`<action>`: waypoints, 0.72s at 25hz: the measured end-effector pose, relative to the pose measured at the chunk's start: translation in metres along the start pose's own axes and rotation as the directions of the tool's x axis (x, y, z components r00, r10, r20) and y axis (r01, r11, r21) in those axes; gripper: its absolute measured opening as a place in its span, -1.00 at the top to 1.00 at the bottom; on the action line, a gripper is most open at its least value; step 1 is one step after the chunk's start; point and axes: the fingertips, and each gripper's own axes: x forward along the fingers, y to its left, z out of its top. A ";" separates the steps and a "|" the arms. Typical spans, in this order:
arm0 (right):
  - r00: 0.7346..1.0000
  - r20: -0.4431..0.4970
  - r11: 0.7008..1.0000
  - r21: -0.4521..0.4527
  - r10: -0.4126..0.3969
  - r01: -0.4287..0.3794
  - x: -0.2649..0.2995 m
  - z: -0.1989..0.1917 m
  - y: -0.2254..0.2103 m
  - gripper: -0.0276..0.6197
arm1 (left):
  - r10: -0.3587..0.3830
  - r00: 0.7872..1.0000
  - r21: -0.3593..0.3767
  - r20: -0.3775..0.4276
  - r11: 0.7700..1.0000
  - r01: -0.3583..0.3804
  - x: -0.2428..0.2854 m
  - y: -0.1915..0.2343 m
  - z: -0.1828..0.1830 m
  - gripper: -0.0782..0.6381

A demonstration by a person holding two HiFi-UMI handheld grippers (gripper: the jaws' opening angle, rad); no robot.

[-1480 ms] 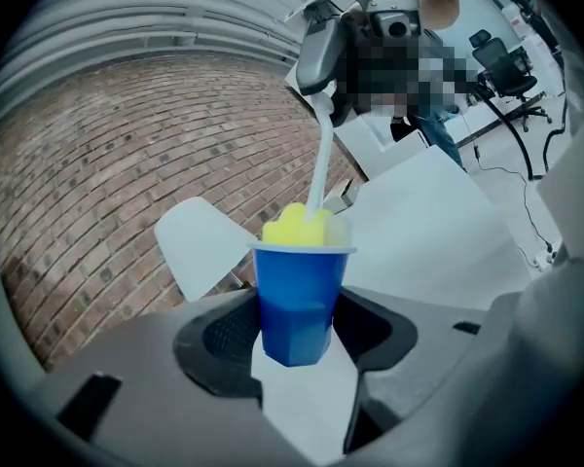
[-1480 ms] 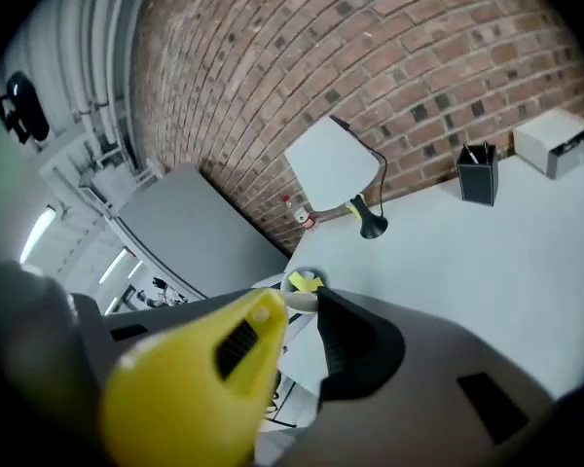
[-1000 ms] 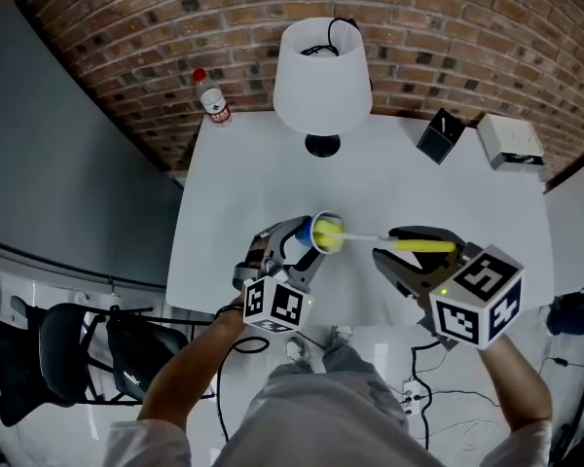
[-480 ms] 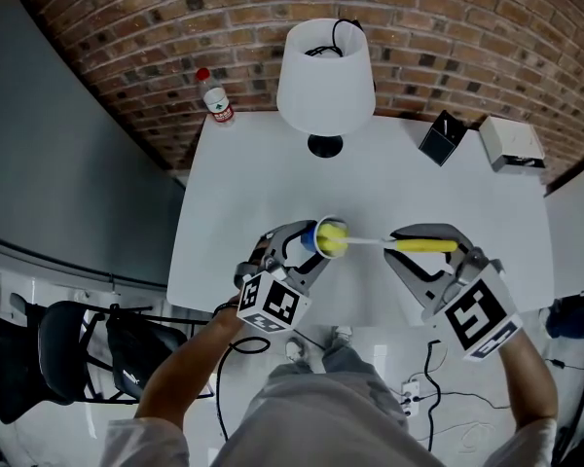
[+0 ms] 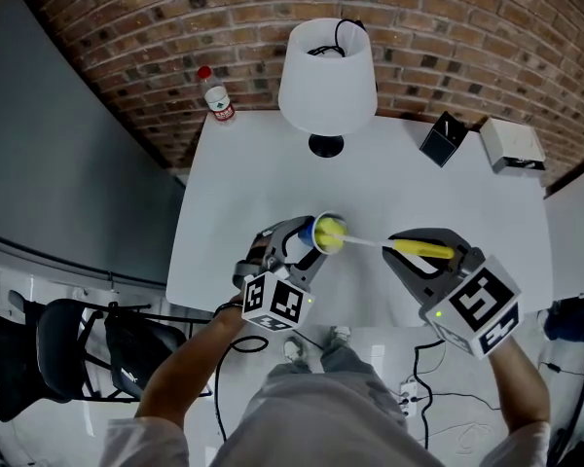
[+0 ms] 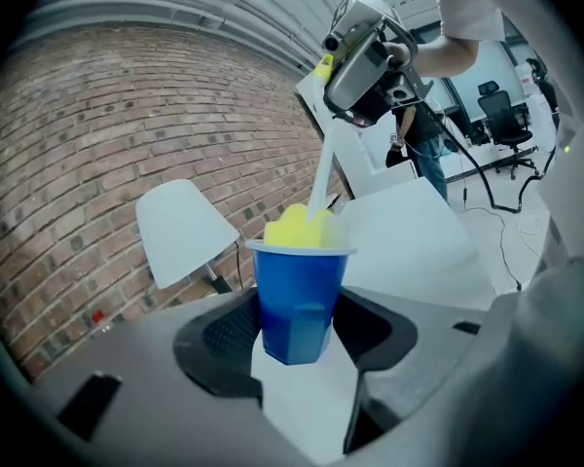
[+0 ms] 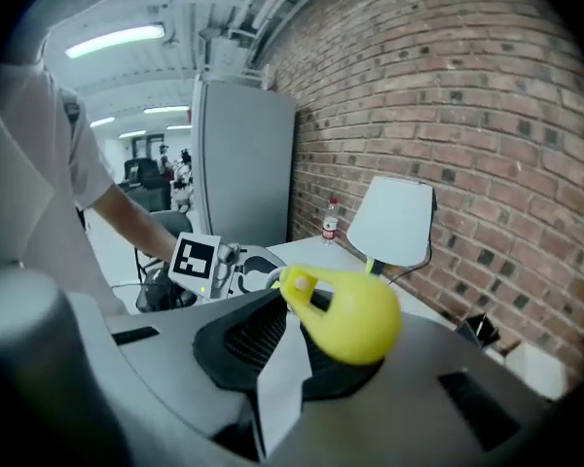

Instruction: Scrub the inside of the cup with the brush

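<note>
In the head view a blue cup (image 5: 308, 245) lies tilted in my left gripper (image 5: 296, 247), mouth turned right, over the white table (image 5: 243, 173). The left gripper view shows both pads pressed on the cup (image 6: 294, 295). A brush's yellow sponge head (image 5: 331, 231) sits in the cup's mouth. Its thin white stem (image 5: 370, 240) runs right to a yellow handle (image 5: 423, 251). My right gripper (image 5: 399, 248) is closing, and the handle (image 7: 355, 319) lies gripped between its pads.
A white lamp (image 5: 327, 76) stands at the table's back middle, with a plastic bottle (image 5: 214, 97) at the back left corner. A black box (image 5: 440, 136) and a white box (image 5: 511, 144) sit at the back right. A black chair (image 5: 68, 348) stands on the floor at the left.
The right gripper's jaws have drawn together around the yellow handle and its marker cube has turned. The cup and left gripper have stayed put.
</note>
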 end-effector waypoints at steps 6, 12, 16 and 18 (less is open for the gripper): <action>0.998 0.064 0.874 0.483 0.015 -0.044 0.007 -0.015 -0.011 0.82 | 0.086 0.995 0.036 -0.045 0.996 -0.084 0.002 0.011 -0.008 0.11; 0.999 0.050 0.864 0.504 -0.016 -0.012 0.003 -0.014 -0.018 0.83 | 0.050 0.998 0.014 -0.036 0.999 -0.050 0.005 0.003 -0.009 0.11; 0.999 0.048 0.877 0.480 -0.012 -0.013 -0.001 -0.011 -0.019 0.84 | 0.028 0.999 -0.003 -0.017 1.000 -0.028 0.005 -0.005 -0.007 0.13; 0.999 0.051 0.883 0.469 -0.009 -0.016 -0.004 -0.010 -0.019 0.84 | 0.019 1.000 -0.001 -0.008 1.000 -0.019 0.006 -0.008 -0.005 0.13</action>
